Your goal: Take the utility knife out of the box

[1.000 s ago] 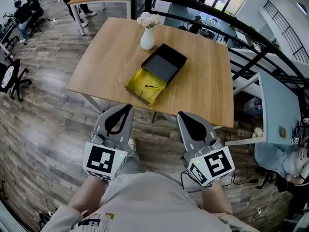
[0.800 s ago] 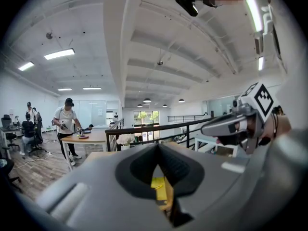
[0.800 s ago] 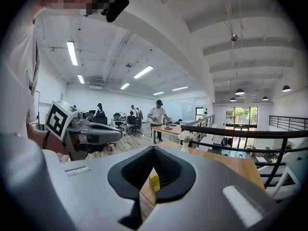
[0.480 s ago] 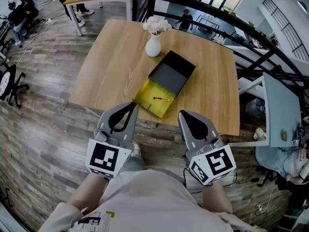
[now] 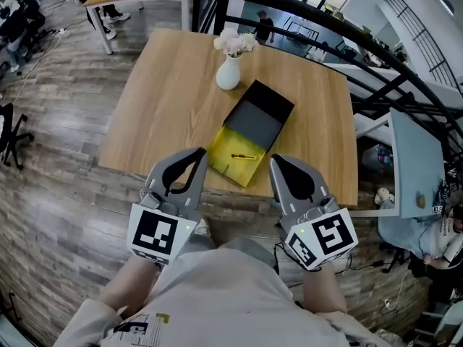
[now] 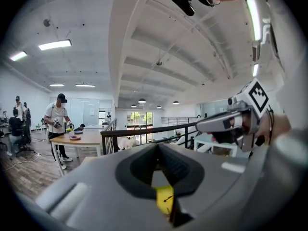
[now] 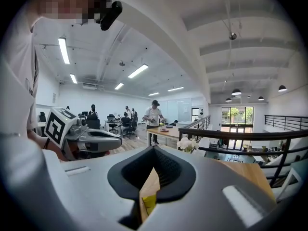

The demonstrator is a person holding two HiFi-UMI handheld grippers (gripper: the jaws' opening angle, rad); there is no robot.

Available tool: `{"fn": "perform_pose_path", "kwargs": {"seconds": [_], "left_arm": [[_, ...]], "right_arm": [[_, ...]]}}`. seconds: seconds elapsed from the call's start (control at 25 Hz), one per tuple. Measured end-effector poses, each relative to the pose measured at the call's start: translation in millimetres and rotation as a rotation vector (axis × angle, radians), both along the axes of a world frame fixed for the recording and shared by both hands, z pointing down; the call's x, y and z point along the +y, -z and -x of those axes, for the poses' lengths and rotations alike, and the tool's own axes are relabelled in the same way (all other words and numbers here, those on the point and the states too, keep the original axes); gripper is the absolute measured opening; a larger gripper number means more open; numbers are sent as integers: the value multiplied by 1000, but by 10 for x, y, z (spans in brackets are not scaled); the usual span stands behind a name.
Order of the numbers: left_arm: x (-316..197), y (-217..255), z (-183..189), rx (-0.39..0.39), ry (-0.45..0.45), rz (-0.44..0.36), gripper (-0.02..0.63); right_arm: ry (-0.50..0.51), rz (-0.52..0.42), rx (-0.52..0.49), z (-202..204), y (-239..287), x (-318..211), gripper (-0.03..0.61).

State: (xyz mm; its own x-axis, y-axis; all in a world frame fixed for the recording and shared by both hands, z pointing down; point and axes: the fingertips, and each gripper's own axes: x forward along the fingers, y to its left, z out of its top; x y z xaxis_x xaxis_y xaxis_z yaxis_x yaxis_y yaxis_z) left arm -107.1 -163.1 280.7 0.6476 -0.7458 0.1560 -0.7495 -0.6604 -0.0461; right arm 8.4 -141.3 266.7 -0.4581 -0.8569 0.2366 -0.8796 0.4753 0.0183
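Observation:
An open box [image 5: 239, 159] with a yellow inside lies near the front edge of the wooden table [image 5: 166, 100], and its black lid [image 5: 259, 111] rests against its far end. A small dark utility knife [image 5: 243, 157] lies in the yellow tray. My left gripper [image 5: 200, 152] is shut and empty, with its tip just left of the box. On the box's right, my right gripper [image 5: 275, 160] is also shut and empty. In the left gripper view the yellow tray [image 6: 165, 199] with the knife shows through the gap under the jaws of that gripper [image 6: 157, 147].
A white vase of flowers [image 5: 228, 71] stands behind the box. A black railing [image 5: 325, 20] runs behind the table. At the right stands a pale side table [image 5: 416, 165]. People work at a desk [image 7: 163, 131] far off. Wooden floor lies between me and the table.
Both grippers have moved forward together toward the table. Their tips now flank the near end of the box. Both stayed shut.

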Motion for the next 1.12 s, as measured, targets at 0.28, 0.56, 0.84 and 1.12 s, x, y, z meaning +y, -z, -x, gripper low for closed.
{"fn": "perform_pose_path", "kwargs": {"seconds": [0.28,0.56,0.84,1.12], "left_arm": [[-109,-63,45,0,1,16,2],[-117,-25,-86,-7,26,29,2],[-200,-93,-276,-23,54,37,2],[-240,-151,-380,-32,79,64,2]], "right_arm": [[19,-16,18,1,50,-188,0],[82,-1,-14,-101,44,-223,0],[124,28,-13,-272,-86,-329,0],[184,69,-57,-363,-246,-413,2]]}}
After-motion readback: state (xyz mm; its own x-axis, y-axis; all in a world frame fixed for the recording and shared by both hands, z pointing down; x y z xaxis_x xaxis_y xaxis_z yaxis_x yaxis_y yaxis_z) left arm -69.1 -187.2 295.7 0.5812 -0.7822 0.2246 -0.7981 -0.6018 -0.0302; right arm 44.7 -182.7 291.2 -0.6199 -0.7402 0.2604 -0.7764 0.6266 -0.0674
